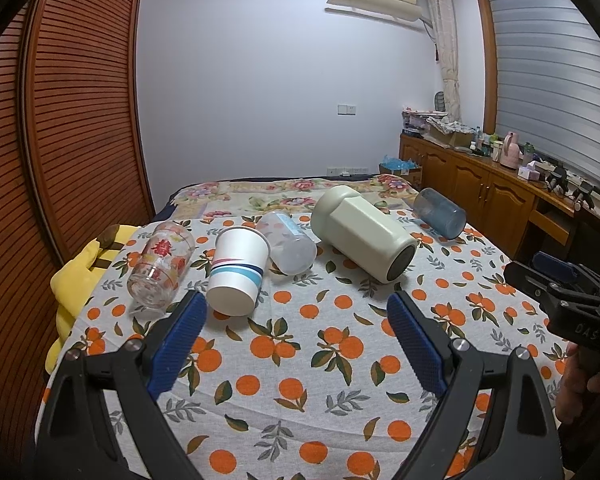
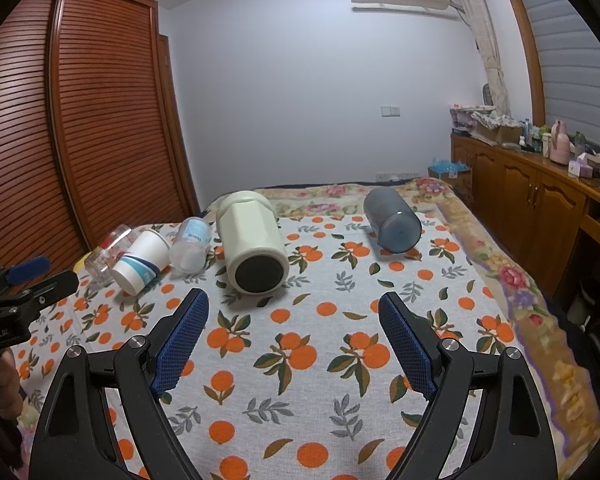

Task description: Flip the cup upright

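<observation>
We hold both grippers, left gripper (image 1: pixel 294 308) and right gripper (image 2: pixel 294 310), wide open and empty; the striped white paper cup (image 1: pixel 238 270) looks light and crushable, so we grip its sidewall gently.

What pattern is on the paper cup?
The paper cup is white with blue, teal and pink stripes; clearest in the left wrist view.

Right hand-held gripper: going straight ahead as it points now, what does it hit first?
Probably nothing at once. The right hand-held gripper, jaws open, points between the cream cup and the blue-grey cup. It would likely reach the orange-print cloth first, though depth is unclear.
</observation>
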